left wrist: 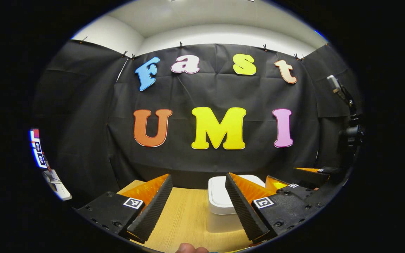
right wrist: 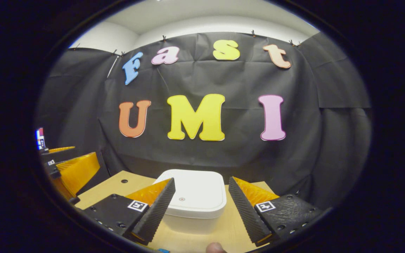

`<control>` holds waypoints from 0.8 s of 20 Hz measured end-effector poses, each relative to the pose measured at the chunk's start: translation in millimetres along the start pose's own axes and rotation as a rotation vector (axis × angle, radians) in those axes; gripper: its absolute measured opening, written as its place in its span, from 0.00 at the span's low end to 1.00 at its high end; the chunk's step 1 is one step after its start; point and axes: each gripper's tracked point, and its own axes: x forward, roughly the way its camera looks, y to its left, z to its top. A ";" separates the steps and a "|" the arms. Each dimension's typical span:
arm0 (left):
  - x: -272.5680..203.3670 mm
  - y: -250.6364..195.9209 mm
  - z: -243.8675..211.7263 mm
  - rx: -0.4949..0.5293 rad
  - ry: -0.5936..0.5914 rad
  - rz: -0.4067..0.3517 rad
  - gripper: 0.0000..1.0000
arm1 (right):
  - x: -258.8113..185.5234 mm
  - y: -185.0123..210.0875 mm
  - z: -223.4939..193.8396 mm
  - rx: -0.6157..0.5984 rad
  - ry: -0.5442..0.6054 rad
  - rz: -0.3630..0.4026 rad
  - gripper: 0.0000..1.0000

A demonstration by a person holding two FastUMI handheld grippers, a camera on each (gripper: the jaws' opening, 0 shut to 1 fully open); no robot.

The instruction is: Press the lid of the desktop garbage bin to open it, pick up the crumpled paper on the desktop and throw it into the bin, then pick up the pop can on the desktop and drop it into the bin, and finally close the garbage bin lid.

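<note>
Bin [right wrist: 193,196], smooth white rounded-square plastic, lid down on wood-grain desktop [right wrist: 234,228]; both grippers' ridged fingers [right wrist: 156,207] apart.

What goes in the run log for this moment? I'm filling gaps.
bin: lid shut | left gripper: open | right gripper: open, facing bin

The counter [right wrist: 220,228] is a light wooden board with fine grain, and its far edge stands close to the black cloth wall. On it stands 1 white garbage bin [right wrist: 195,198] with rounded corners. Its lid is closed and flat, with a small round mark near the front edge. In the right gripper view, a small dark hole [right wrist: 124,181] shows in the counter's far left part.
</note>
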 end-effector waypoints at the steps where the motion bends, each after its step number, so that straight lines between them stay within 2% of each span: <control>1: -0.6 0.6 -0.9 -0.001 0.003 0.002 0.98 | 5.8 1.0 -1.8 -0.001 0.010 0.003 0.95; 6: -0.4 5.2 -3.8 0.012 0.005 0.017 0.97 | 28.7 7.1 -20.7 -0.020 0.067 0.008 0.93; 7: -0.8 6.0 -3.7 0.012 0.006 0.018 0.98 | 31.4 9.4 -25.4 -0.022 0.080 0.015 0.69; 8: -1.9 6.3 -3.2 0.016 0.007 0.021 0.98 | 35.3 11.7 -30.1 -0.024 0.097 0.024 0.61; 10: -1.8 8.1 -4.3 0.027 0.008 0.028 0.97 | 43.2 13.4 -38.9 -0.016 0.131 0.039 0.59; 12: -1.7 10.3 -4.6 0.031 0.008 0.035 0.98 | 51.0 15.8 -46.8 -0.002 0.161 0.043 0.41; 13: -2.1 11.7 -4.6 0.033 0.008 0.039 0.98 | 53.3 13.3 -49.6 -0.001 0.172 0.035 0.21; 14: -2.0 12.2 -4.7 0.035 0.008 0.044 0.98 | 55.6 13.7 -51.3 0.010 0.180 0.038 0.15; 15: -2.6 14.2 -4.5 0.037 0.007 0.050 0.98 | 58.4 16.5 -55.0 0.011 0.193 0.048 0.01; 16: -2.5 16.0 -4.8 0.038 0.008 0.054 0.98 | 60.4 19.8 -58.1 0.010 0.206 0.064 0.02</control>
